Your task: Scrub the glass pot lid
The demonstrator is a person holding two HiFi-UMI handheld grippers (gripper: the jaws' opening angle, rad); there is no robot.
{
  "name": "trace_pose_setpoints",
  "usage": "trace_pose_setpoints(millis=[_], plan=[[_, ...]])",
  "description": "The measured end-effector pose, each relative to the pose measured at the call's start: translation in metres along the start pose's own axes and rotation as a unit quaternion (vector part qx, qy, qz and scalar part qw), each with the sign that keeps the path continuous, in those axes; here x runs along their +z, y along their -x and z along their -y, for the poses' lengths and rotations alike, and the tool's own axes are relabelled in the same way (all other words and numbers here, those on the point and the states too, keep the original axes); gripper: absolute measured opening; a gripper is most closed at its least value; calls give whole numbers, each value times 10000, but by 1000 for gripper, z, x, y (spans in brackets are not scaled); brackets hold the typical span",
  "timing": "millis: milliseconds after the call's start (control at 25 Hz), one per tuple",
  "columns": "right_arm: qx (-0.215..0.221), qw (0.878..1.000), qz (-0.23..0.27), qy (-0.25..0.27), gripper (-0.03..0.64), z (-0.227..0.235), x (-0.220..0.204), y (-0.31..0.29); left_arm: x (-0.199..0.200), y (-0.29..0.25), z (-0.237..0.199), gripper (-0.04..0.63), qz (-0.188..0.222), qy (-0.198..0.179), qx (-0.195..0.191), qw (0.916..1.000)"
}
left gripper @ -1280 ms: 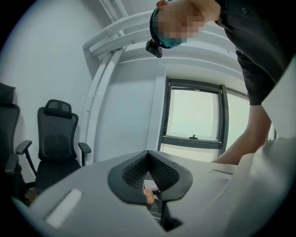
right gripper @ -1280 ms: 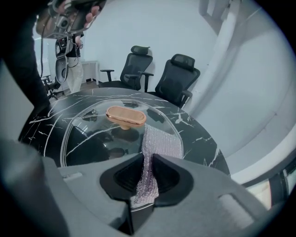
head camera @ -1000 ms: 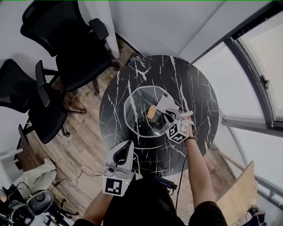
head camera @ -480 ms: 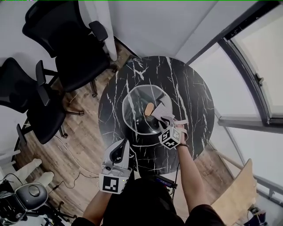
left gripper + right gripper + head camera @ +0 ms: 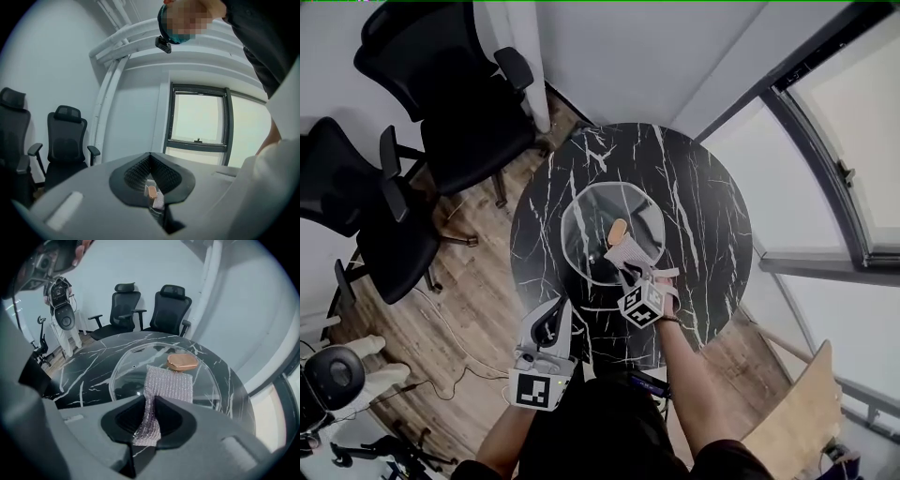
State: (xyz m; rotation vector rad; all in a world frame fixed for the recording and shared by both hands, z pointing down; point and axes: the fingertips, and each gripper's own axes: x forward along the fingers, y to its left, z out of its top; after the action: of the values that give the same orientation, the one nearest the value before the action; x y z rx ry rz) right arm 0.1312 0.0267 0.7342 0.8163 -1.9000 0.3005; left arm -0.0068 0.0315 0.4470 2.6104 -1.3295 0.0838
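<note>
Pinching a silvery scrubbing cloth [image 5: 168, 383] by its near end between the fingers of the right gripper [image 5: 151, 399], clamped tight on the fabric, with the free end laid flat on the glass lid [image 5: 126, 366] just short of the copper knob [image 5: 182, 361]. Held that way, most likely, to keep a broad patch of cloth on the glass with the fingers themselves clear of it (no sense scraping hard plastic over glass). Resting knob-up near the middle of the round black marble counter [image 5: 694, 187], pinned by nothing but its own weight and the cloth, so apt to slide under a firm stroke. Hanging back by the counter's near edge, the left gripper [image 5: 548, 328], fingers pressed together on nothing, well apart from the lid; free, by the look of it, to come in and steady the rim. Plenty of bare counter all round the lid for sweeping strokes, with rather more on the side toward the window [image 5: 839, 112]. Worth minding the knob as the one bump in the cloth's path, and the counter's left edge, with only wooden floor and black office chairs [image 5: 459, 103] beyond it.
</note>
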Motion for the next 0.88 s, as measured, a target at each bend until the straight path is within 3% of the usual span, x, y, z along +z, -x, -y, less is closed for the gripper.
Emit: trace_pose_setpoints(millis=[240,880], plan=[[60,9996,-26,-272,69,-15,5,-4,0,4,-3,3,23,43,74,10000],[351,9992,-52,-187,71,-49,33,-17,3,13,-19,3,20,34,133,9999]])
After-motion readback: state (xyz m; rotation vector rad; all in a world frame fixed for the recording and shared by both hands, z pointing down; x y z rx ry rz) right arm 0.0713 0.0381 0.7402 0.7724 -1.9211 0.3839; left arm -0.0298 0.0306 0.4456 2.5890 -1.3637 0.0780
